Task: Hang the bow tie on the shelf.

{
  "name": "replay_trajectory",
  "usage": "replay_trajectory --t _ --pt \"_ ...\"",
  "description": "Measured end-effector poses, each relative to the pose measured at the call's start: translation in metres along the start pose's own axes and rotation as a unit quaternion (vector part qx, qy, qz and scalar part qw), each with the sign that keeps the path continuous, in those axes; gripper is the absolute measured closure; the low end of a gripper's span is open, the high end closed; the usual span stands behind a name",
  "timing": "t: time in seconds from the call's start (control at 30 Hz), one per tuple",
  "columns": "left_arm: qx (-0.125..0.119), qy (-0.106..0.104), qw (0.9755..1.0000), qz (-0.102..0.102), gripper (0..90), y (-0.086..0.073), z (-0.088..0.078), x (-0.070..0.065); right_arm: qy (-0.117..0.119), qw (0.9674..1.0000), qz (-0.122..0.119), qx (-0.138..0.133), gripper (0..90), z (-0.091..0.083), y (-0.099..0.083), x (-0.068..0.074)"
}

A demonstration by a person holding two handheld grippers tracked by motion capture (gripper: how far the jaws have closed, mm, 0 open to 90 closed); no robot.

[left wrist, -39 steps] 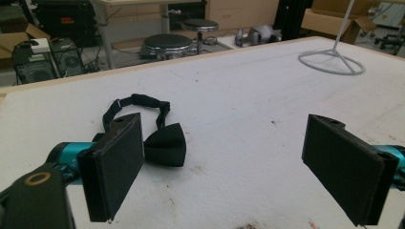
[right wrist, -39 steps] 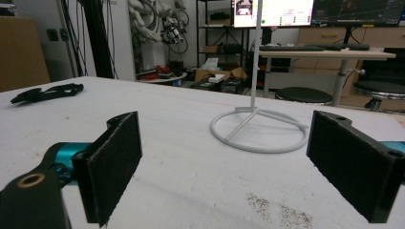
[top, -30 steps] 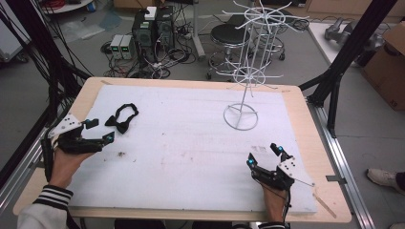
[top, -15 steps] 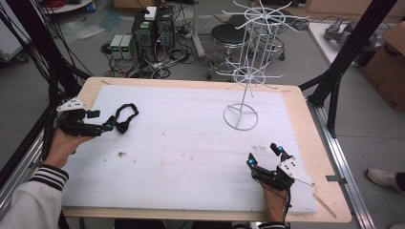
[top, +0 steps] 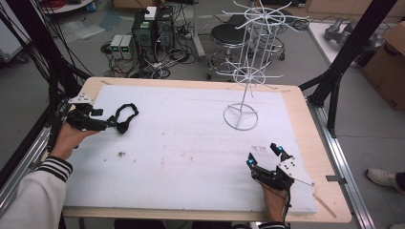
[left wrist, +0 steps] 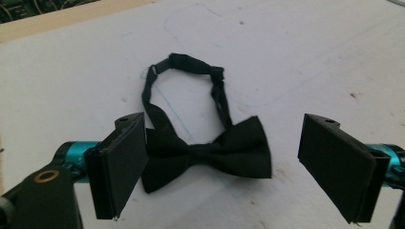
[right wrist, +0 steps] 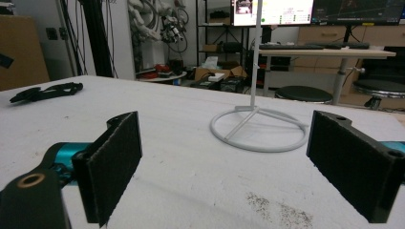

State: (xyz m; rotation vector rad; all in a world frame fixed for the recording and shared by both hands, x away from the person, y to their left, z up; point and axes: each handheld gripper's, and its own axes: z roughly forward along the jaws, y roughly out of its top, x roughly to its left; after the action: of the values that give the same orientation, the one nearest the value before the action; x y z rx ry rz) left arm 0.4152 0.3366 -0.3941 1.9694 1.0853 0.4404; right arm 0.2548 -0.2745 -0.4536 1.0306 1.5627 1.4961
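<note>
From the high view, the left claw [top: 111,124] sits at the worktop's [top: 191,157] far-left edge, touching a black bow tie [top: 125,117], its jaws hard to make out there, while the right claw [top: 265,155] rests spread wide near the front-right. The left gripper view shows its jaws wide apart around the flat-lying bow tie [left wrist: 210,152], one wing tucked behind the left jaw. In the right gripper view, wide jaws frame the white wire rack's [right wrist: 260,124] ring base, its top cut off.

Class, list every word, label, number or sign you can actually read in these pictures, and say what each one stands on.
None can be read.
Monitor screens behind the table, right gripper view: text too small and blurred.
Cardboard box at the right, high view: a dark mark, unreadable.
Bow tie, white wire rack, both grippers: no lettering seen.
</note>
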Motion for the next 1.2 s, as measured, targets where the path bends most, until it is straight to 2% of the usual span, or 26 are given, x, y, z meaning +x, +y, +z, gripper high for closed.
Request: replay_trajectory --t 0.23,0.43,0.57,0.6,0.93,1.07,1.2 --pt "0.028 0.003 0.9996 0.000 24.0 0.010 0.010 0.011 0.000 1.0000 0.001 0.001 10.8 0.000 0.000 0.000" --pt "0.056 0.003 0.9983 -0.012 27.6 0.008 0.018 0.020 0.000 1.0000 0.001 0.001 10.8 0.000 0.000 0.000" --pt "0.068 0.010 0.9972 -0.031 32.0 0.003 0.022 0.029 -0.001 1.0000 0.000 0.001 10.8 0.000 0.000 0.000" --pt "0.074 0.015 0.9966 -0.031 32.1 0.002 0.022 0.031 0.000 1.0000 0.001 0.001 10.7 0.000 0.000 0.000" --pt "0.086 0.021 0.9955 -0.034 43.2 -0.001 0.028 0.036 -0.003 1.0000 -0.002 -0.001 10.8 0.000 0.000 0.000" --pt "0.089 0.014 0.9954 -0.031 48.1 -0.001 0.030 0.035 -0.002 1.0000 -0.001 0.000 10.7 0.000 0.000 0.000" --pt "0.097 0.024 0.9944 -0.034 50.3 -0.001 0.032 0.036 -0.002 1.0000 -0.002 0.000 10.8 0.000 0.000 0.000"
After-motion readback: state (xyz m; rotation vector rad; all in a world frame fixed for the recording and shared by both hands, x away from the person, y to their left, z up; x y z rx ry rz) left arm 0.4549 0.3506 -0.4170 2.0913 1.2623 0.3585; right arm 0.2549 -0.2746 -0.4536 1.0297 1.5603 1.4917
